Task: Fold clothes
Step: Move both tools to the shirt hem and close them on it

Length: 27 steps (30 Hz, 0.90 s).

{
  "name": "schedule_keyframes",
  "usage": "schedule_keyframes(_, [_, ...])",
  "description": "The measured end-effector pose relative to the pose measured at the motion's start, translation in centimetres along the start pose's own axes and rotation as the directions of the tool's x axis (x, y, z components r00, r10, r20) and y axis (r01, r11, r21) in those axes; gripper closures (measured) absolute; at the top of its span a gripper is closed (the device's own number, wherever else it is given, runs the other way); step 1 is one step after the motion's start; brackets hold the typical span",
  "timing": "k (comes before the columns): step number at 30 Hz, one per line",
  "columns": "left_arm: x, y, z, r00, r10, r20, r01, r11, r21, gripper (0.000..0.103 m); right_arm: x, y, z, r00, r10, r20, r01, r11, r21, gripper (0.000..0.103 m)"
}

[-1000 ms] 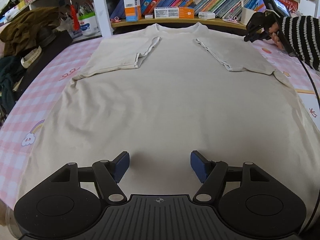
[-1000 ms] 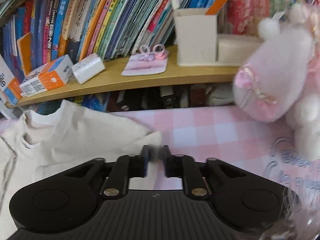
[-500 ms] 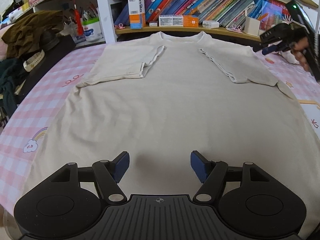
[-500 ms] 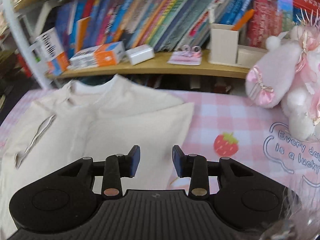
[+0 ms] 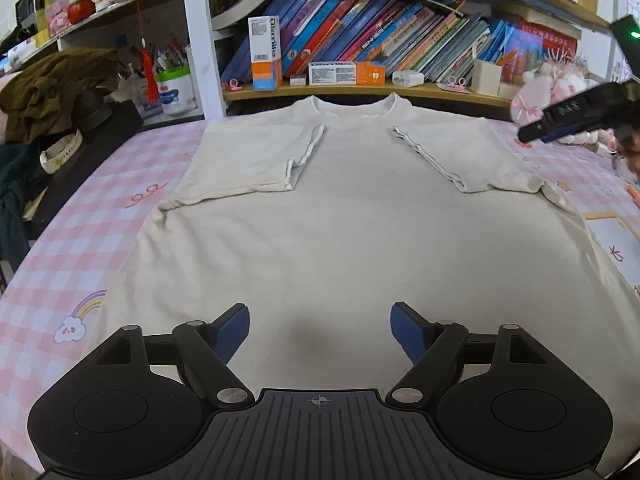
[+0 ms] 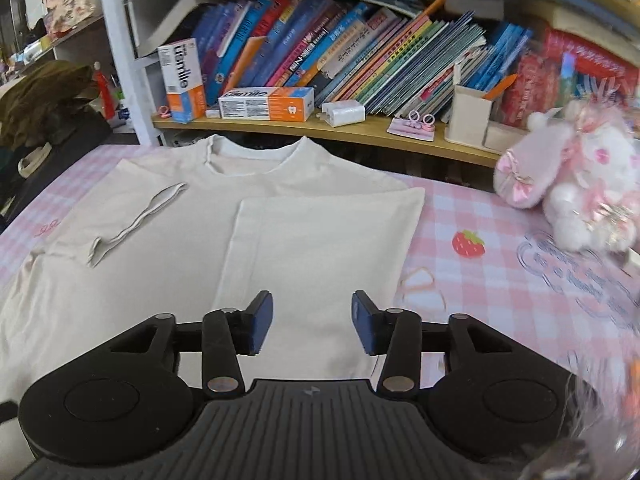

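Cream short-sleeved cotton T-shirt [image 5: 344, 216] spread flat on the pink-and-white checked cloth [image 5: 92, 240], both sleeves folded in over the chest, collar toward the wooden bookshelf [image 5: 360, 90].

The left gripper [image 5: 320, 330] hangs above the shirt's lower part with its blue-padded fingers [image 5: 230, 332] spread wide and nothing between them. The right gripper [image 6: 312, 322] hovers over the folded right sleeve [image 6: 320, 248], fingers likewise apart and empty. A pink plush toy [image 6: 576, 184] sits on the cloth near that sleeve, apart from the shirt.
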<state>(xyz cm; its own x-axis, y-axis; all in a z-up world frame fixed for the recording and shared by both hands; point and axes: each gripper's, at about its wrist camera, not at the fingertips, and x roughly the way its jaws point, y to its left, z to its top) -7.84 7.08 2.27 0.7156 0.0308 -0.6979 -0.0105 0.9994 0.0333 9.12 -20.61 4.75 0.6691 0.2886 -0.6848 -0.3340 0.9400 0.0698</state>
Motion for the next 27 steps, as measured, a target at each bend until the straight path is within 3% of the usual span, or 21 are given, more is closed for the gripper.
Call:
schedule_keyframes(5, [-1.6, 2.0, -1.0, 1.000, -0.023, -0.006, 0.023, 1.000, -0.020, 0.021, -3.8, 4.3, -4.1, 1.000, -0.021, -0.001, 0.021, 1.000, 0.010, 0.056])
schedule_keyframes(8, [-2.7, 3.1, -2.1, 0.999, -0.042, 0.006, 0.041, 0.999, 0.023, 0.020, -5.5, 7.5, -6.9, 0.998, -0.058, -0.001, 0.058, 0.998, -0.001, 0.054])
schedule_keyframes(18, [-7.1, 7.7, -6.9, 0.999, -0.033, 0.030, 0.030, 0.996, 0.085, 0.014, -9.8, 16.2, -15.4, 0.989, -0.145, -0.035, 0.149, 0.977, 0.151, 0.053])
schedule_keyframes(24, [-8.1, 9.5, -9.6, 0.999, -0.033, 0.010, 0.032, 0.994, 0.106, 0.013, -11.8, 18.8, -18.3, 0.981, -0.190, -0.037, 0.193, 0.967, 0.163, 0.050])
schedule_keyframes(27, [-8.1, 10.5, -10.0, 0.999, -0.041, -0.004, 0.042, 0.997, 0.068, 0.013, -12.6, 19.8, -19.4, 0.977, -0.208, -0.039, 0.211, 0.965, 0.155, 0.042])
